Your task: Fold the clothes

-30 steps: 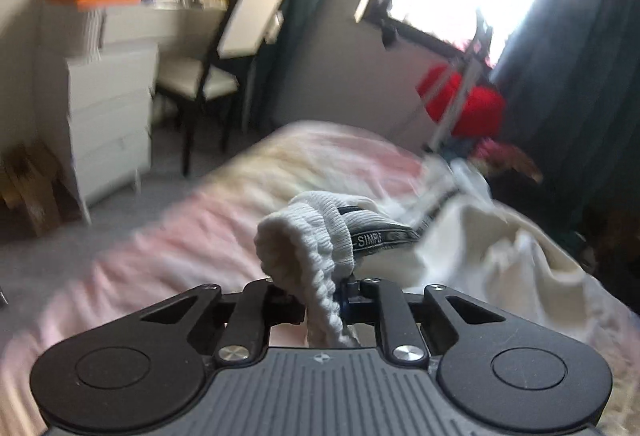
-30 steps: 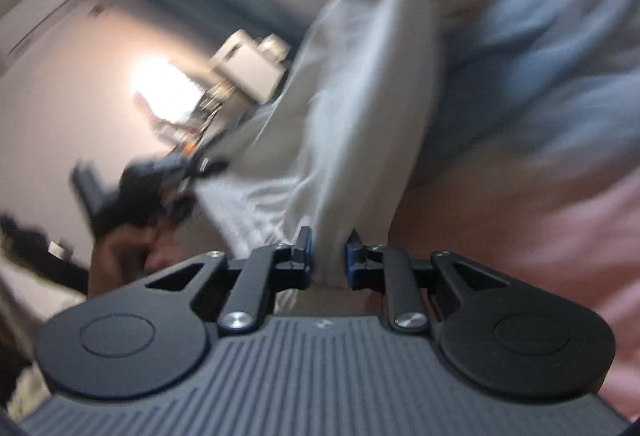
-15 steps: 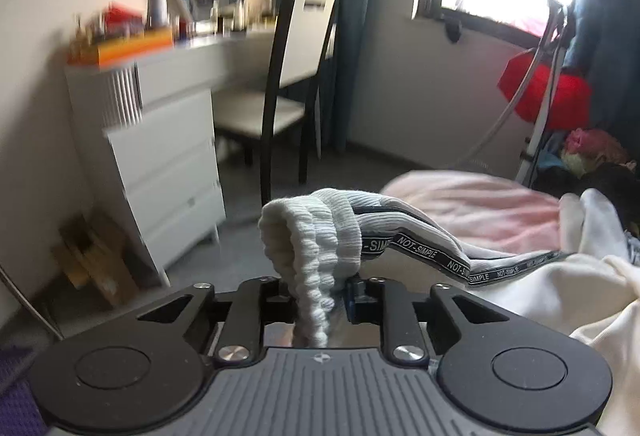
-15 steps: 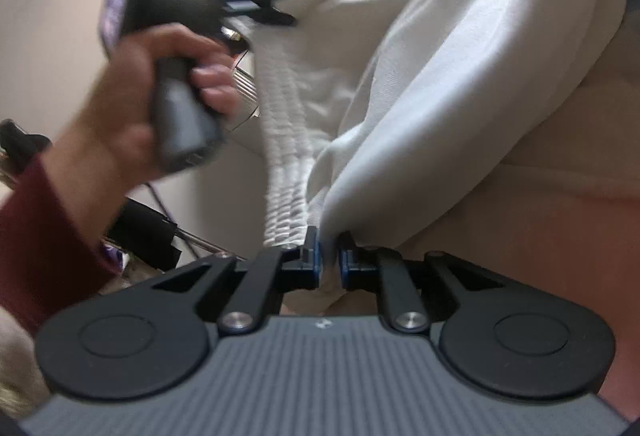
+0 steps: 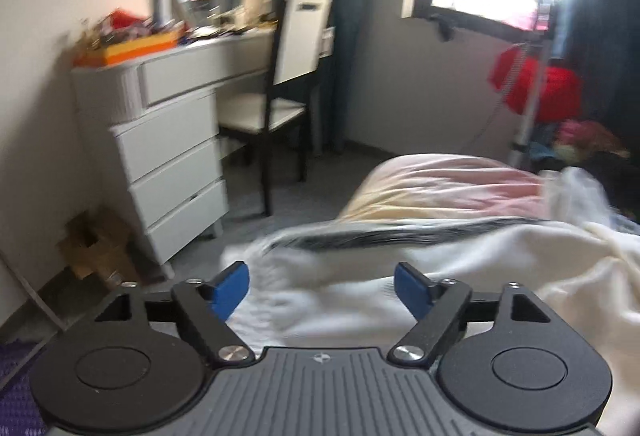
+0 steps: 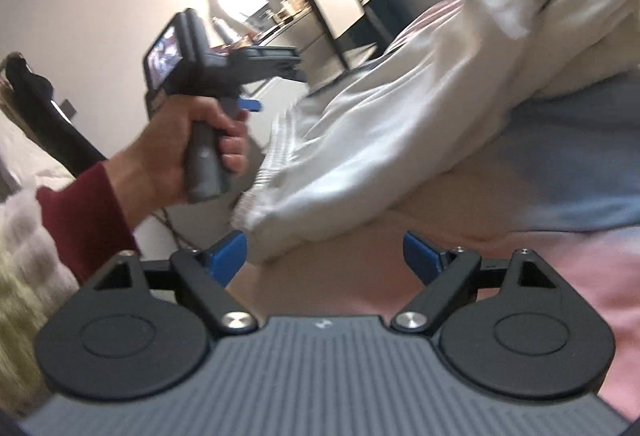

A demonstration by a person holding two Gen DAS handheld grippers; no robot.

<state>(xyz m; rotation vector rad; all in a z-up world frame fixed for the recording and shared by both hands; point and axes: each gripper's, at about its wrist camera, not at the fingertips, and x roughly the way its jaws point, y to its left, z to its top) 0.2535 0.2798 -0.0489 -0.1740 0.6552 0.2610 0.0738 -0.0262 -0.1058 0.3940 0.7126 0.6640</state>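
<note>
A white garment (image 5: 460, 268) with a ribbed waistband and a black printed strap lies blurred on the bed just beyond my left gripper (image 5: 322, 288), which is open and empty. In the right wrist view the same white garment (image 6: 400, 124) lies spread across the bed, its ribbed edge near my right gripper (image 6: 325, 256), which is open and empty. The person's hand holds the left gripper (image 6: 224, 76) to the left of the garment, above the bed's edge.
The pink and cream bed cover (image 5: 440, 184) lies under the garment. A white dresser (image 5: 168, 140) and a chair (image 5: 288, 76) stand to the left. A red bag (image 5: 536, 84) and a clothes pile sit under the window. A blue sheet (image 6: 560, 164) lies to the right.
Both grippers have opened and let go of the white garment, which has dropped onto the bed. Both were shut on its waistband half a second ago.
</note>
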